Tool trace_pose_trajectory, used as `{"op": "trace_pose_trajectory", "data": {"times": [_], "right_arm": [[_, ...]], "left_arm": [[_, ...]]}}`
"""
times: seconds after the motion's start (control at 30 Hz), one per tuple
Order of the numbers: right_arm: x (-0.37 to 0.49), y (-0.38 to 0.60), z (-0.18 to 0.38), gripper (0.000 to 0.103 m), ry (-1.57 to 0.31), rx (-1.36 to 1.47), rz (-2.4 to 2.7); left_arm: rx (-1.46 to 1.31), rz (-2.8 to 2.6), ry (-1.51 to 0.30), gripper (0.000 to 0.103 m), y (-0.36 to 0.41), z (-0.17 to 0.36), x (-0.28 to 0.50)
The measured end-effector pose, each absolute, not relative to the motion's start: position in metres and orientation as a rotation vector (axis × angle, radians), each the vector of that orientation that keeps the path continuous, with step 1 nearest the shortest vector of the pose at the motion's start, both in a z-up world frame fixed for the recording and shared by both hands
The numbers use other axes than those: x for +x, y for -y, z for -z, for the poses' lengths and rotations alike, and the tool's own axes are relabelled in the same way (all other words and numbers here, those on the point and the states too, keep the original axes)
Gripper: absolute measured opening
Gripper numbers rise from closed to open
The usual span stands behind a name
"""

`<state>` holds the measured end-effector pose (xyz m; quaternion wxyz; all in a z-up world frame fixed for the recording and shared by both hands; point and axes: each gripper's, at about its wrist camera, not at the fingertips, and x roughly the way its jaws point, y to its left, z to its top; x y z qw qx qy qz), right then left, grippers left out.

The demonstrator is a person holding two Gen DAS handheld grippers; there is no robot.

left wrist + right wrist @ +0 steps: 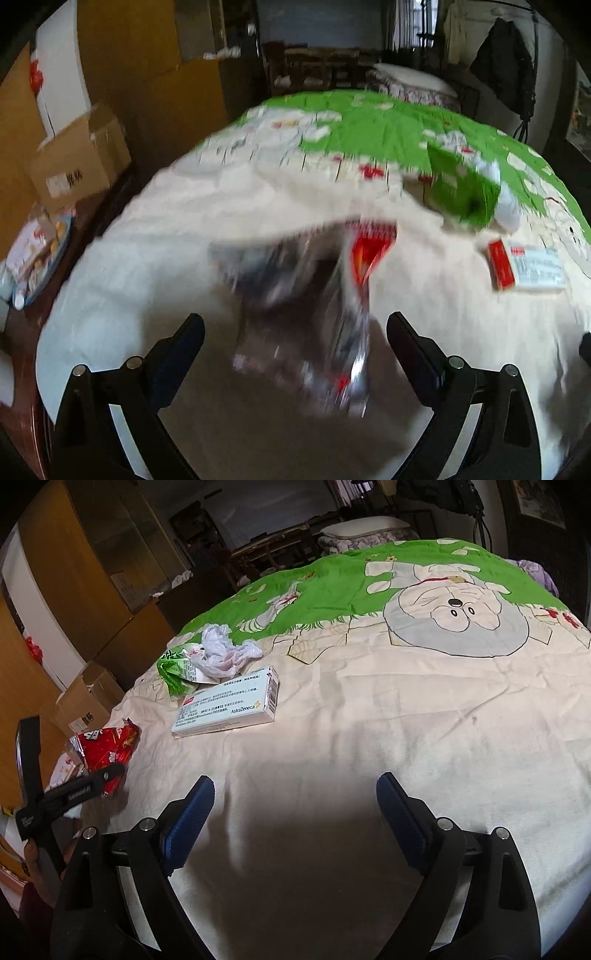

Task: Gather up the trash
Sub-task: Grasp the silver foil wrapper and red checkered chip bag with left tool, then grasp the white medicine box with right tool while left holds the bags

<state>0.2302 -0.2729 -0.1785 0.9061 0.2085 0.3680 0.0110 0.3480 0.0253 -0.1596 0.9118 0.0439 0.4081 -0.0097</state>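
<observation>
A red and silver snack wrapper (332,295) lies blurred on the cream bedsheet (147,229), between the wide-apart fingers of my left gripper (295,320), and neither pad touches it. From the right wrist view, the left gripper (74,746) straddles that wrapper (107,749) at the bed's left edge. A white and red medicine box (225,705), a green wrapper (175,670) and a crumpled white plastic bag (221,653) lie further up the bed. My right gripper (295,779) is open over bare sheet, with nothing between its blue pads.
The bedsheet (369,720) turns green with a cartoon print toward the far end, where pillows (365,528) lie. A cardboard box (77,162) and wooden cupboards (129,55) stand left of the bed. A plate (40,258) with small items sits on a low table beside the bed. A hand (37,864) holds the left gripper.
</observation>
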Motion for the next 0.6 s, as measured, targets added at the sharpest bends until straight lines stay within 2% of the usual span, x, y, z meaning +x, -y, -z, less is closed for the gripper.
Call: {"op": "trace_pose_trajectory", "data": {"times": [0.13,0.2,0.3,0.6], "right_arm": [[0.231,0.272,0.178,0.088,-0.764,0.424,-0.022],[0.231,0.271,0.179,0.088,-0.765,0.42,-0.023],[0.233,0.268,0.177,0.09,-0.768,0.408,-0.024],[0.28,0.241,0.152,0.089,-0.705,0.345,-0.133]], "left_arm": [[0.069,0.021,-0.84,0.097,-0.019,0.166,0.375],[0.026,0.017,-0.931,0.097,-0.025,0.179,0.39],[-0.056,0.04,-0.91,0.097,-0.037,0.177,0.388],[-0.014,0.021,-0.917,0.097,-0.031,0.179,0.386]]}}
